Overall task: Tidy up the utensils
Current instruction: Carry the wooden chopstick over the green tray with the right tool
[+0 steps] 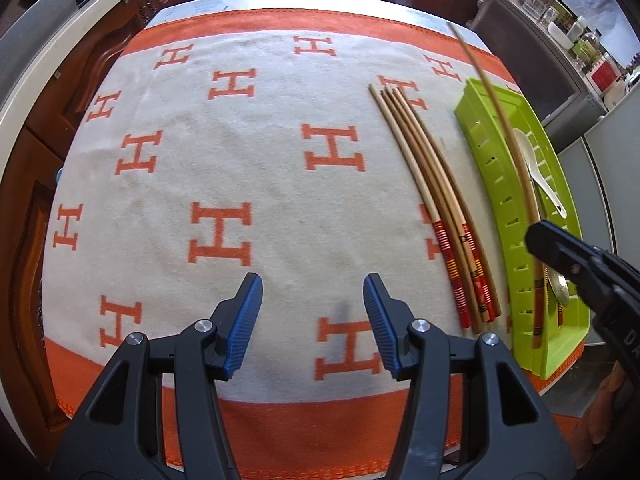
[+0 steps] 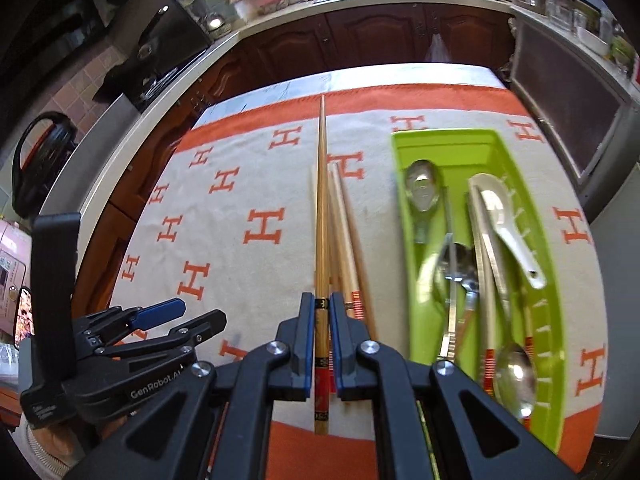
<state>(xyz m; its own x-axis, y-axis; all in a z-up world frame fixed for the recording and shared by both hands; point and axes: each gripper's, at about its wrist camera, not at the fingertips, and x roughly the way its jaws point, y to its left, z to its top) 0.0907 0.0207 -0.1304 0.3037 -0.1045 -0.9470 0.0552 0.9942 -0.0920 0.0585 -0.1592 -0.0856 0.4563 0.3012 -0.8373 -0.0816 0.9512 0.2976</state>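
Observation:
My right gripper point(image 2: 321, 304) is shut on one bamboo chopstick point(image 2: 321, 200), which points straight ahead above the cloth. In the left wrist view that chopstick point(image 1: 500, 100) slants over the green tray point(image 1: 492, 184), with the right gripper point(image 1: 538, 236) at its lower end. Several loose chopsticks point(image 1: 440, 200) lie side by side on the cloth left of the tray, seen also under the held one as loose chopsticks point(image 2: 346, 232). The green tray point(image 2: 440, 138) holds metal spoons point(image 2: 422, 188), a white spoon point(image 2: 508, 224) and red-banded chopsticks. My left gripper point(image 1: 313, 292) hovers open over bare cloth, holding nothing.
A white cloth with orange H marks point(image 1: 224, 160) covers the table. Dark wooden cabinets point(image 2: 360, 36) and a pale counter edge ring the far side. A black kettle point(image 2: 40, 156) stands far left. A grey appliance point(image 2: 568, 120) sits right of the table.

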